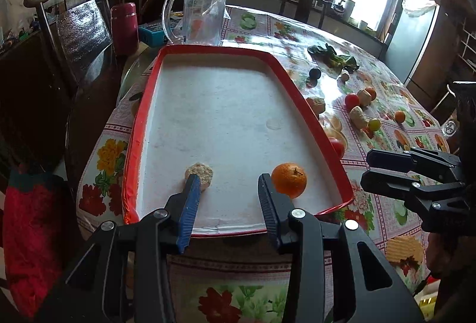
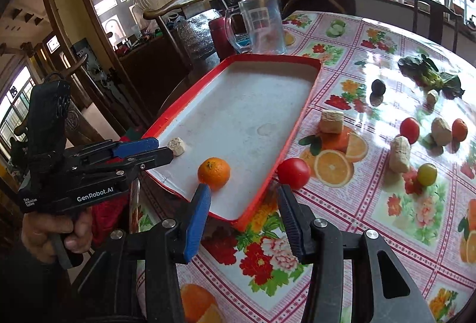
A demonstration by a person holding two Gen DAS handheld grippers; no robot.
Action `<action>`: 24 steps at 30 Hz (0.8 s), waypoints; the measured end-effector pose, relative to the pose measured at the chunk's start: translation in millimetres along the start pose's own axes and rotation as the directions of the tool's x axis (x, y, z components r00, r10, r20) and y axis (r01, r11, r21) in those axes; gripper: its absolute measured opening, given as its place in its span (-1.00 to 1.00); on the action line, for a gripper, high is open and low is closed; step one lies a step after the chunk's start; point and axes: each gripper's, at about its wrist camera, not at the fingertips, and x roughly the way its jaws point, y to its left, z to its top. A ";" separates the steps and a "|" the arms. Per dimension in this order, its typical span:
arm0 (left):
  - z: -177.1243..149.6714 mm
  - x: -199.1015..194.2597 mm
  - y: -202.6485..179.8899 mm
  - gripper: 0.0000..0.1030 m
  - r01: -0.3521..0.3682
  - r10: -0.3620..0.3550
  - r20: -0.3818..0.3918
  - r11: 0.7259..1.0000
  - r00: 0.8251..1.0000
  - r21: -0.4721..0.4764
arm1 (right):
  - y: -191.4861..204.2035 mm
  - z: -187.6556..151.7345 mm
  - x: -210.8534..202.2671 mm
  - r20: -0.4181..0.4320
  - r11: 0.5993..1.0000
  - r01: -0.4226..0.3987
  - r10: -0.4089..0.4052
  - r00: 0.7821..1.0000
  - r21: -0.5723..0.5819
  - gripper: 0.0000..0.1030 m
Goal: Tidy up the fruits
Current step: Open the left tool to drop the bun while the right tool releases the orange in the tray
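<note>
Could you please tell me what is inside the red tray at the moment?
Inside the red tray lie an orange and a pale beige chunk, apart from each other. Its nearest corner is partly hidden by the left claw.

red-rimmed white tray [image 1: 300, 91], orange mandarin [image 1: 289, 182], beige chunk [image 1: 199, 174], floral checked tablecloth [image 2: 372, 233], red tomato [image 2: 293, 173], maroon flask [image 1: 124, 27]

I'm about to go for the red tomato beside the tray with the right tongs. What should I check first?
1. Right tongs open and empty: ok.
2. Red tomato free on the tablecloth, just outside the tray's red rim: ok.
3. Tomato centred between the fingers: not ok, it sits toward the right finger.
4. Left tongs out of the path, open over the tray's near end: ok.
5. Drop room in the tray: ok, only the orange and a beige chunk are inside.
6. Tomato firmness: cannot tell.
</note>
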 end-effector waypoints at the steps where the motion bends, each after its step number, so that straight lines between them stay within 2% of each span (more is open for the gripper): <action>1: 0.6 -0.2 -3.1 -0.27 0.005 -0.005 0.001 1.000 1.000 0.006 | -3.1 -1.9 -3.8 0.003 1.000 0.006 -0.006 1.000 0.006 -0.05; 24: 15.8 6.0 -80.7 -0.27 0.097 -0.097 -0.005 0.987 0.995 0.126 | -74.5 -38.0 -62.6 0.061 0.983 0.111 -0.121 0.991 0.146 -0.04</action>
